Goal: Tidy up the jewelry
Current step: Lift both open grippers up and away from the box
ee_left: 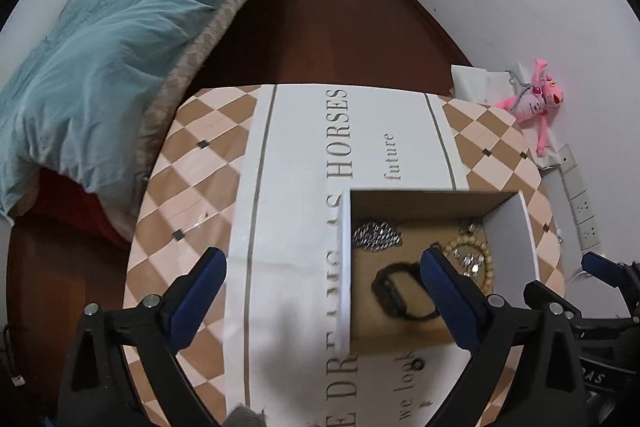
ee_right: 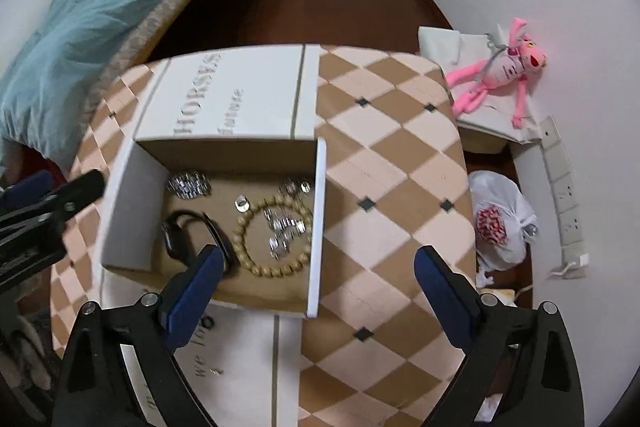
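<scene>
Open left gripper (ee_left: pixel 320 291) over box (ee_left: pixel 508 239) holding a blurred, probable watch (ee_left: pixel 394 291).

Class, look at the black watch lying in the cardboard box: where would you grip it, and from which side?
Grip the black watch by its raised strap loop, coming straight down from above. The box walls block any sideways approach, and the bead bracelet lies close beside it.
</scene>
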The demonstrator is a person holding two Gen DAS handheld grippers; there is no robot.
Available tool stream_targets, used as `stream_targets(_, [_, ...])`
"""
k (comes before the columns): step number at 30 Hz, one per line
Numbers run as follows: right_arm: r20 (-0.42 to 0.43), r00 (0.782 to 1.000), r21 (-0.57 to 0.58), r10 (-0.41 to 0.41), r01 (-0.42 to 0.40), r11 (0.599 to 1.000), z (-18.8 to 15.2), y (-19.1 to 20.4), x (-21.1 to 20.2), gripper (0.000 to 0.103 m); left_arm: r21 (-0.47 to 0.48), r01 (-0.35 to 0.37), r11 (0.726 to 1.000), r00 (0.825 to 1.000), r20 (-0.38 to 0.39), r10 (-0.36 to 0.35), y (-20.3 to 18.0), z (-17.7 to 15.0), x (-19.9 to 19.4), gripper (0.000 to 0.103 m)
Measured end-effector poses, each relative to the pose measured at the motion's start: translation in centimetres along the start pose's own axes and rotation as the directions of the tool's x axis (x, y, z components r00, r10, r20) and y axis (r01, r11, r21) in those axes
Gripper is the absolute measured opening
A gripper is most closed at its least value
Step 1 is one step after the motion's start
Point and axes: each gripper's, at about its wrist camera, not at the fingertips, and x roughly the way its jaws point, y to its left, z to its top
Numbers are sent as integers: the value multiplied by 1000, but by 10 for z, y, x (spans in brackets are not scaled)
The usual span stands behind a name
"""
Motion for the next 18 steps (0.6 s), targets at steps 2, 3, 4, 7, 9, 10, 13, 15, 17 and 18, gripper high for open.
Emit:
stream_targets(2, [1,1000,2,-10,10,1000,-6,1,0,98,-1,-7,1000,1000,4,7,1,-9,-3,99])
stream_targets(3, [2,1000,6,-12,12,1000,-9,0,0,98,-1,-9,1000,1000,6,9,1,-12,-6,99])
stream_targets(4, [5,1000,10,-14,14,1000,-11,0,-2,98,-1,-10,1000,1000,8,10,1,-16,-8,99])
stream_targets(7, [20,1000,26,-13,12,1000,-17,-1,-8,98,-4,-21,1000,1000,22,21,0,-22,-17,99])
stream_targets(9, [39,999,34,-20,19,999,-21,-2,-16,98,-6,-36,999,998,44,36,-1,-28,-27,99])
stream_targets(10, [51,998,35,-25,23,999,-23,-2,-22,98,-5,-36,999,998,53,36,-1,-31,-33,99])
stream_targets(13, [87,995,37,-39,36,999,-30,-1,-37,98,-3,-33,999,996,81,33,-3,-36,-49,99])
stream_targets(15, [113,993,42,-42,37,998,-35,0,-49,98,6,-35,999,993,109,34,-5,-40,-63,99])
stream_targets(17, [143,989,48,-49,43,998,-41,1,-63,98,9,-37,999,991,130,36,-6,-43,-75,99])
stream_targets(18, [161,985,53,-53,45,998,-44,1,-71,98,8,-39,999,989,141,37,-6,-45,-82,99])
